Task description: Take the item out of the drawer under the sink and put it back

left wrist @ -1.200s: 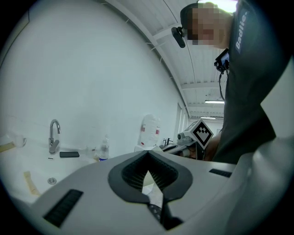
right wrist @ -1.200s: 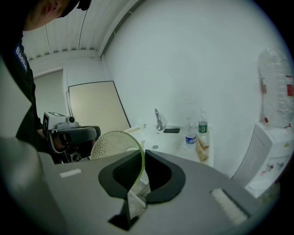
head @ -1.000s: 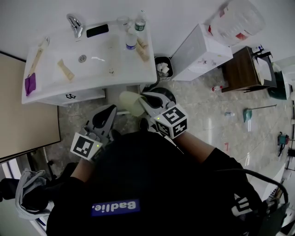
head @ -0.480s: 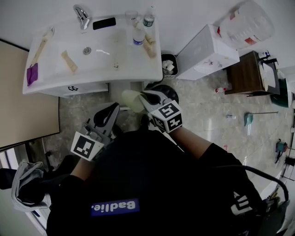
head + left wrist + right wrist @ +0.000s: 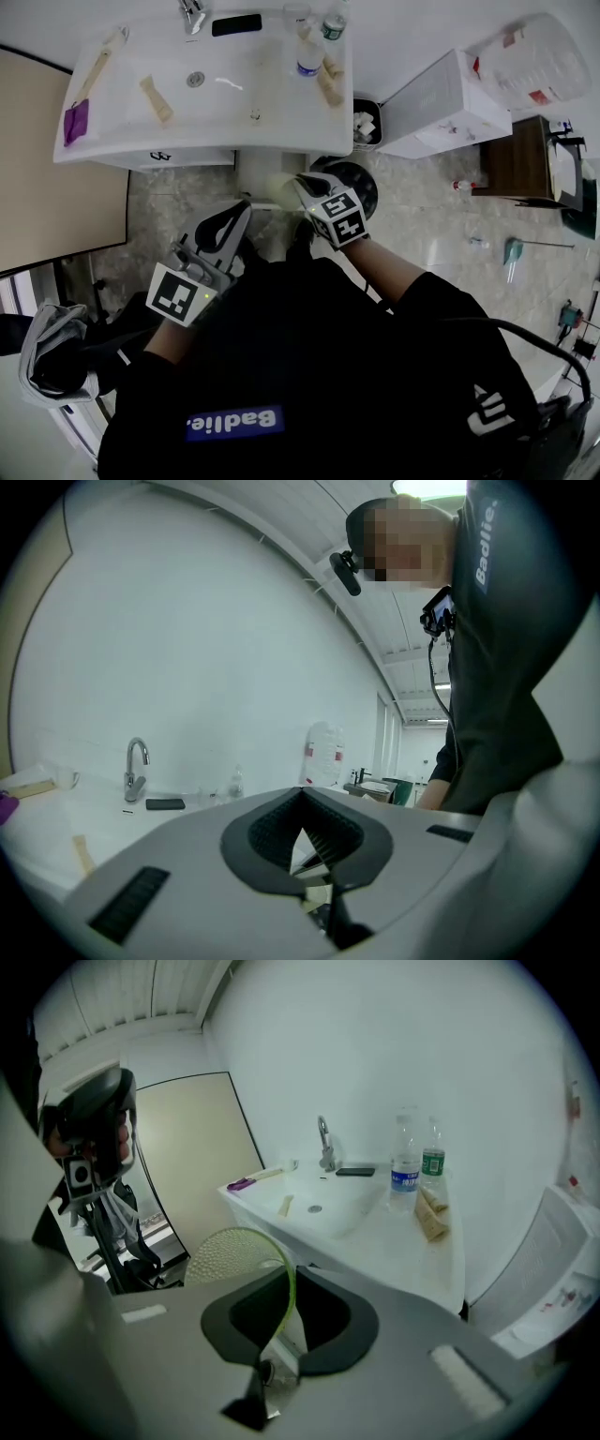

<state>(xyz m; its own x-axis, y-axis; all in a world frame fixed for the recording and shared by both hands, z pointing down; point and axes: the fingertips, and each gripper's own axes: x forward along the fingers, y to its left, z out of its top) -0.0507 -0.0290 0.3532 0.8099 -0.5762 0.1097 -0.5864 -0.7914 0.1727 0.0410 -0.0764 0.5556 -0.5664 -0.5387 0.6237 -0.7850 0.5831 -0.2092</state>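
Round pale-green item [image 5: 225, 1258], thin and dotted with small bumps, stands on edge, clamped between the jaws of the right gripper [image 5: 284, 1283], which tilts downward. Beside it, the left gripper [image 5: 234, 217] points roughly level, its jaws closed on nothing. Both are in front of the sink [image 5: 281, 131].

The white sink top [image 5: 281, 122] holds a black phone [image 5: 236, 24] by the tap [image 5: 192, 13], a blue-label bottle [image 5: 309, 61], a green-label bottle [image 5: 336, 23], a tan tube [image 5: 328, 87] — and a purple thing [image 5: 77, 122] at its left edge.
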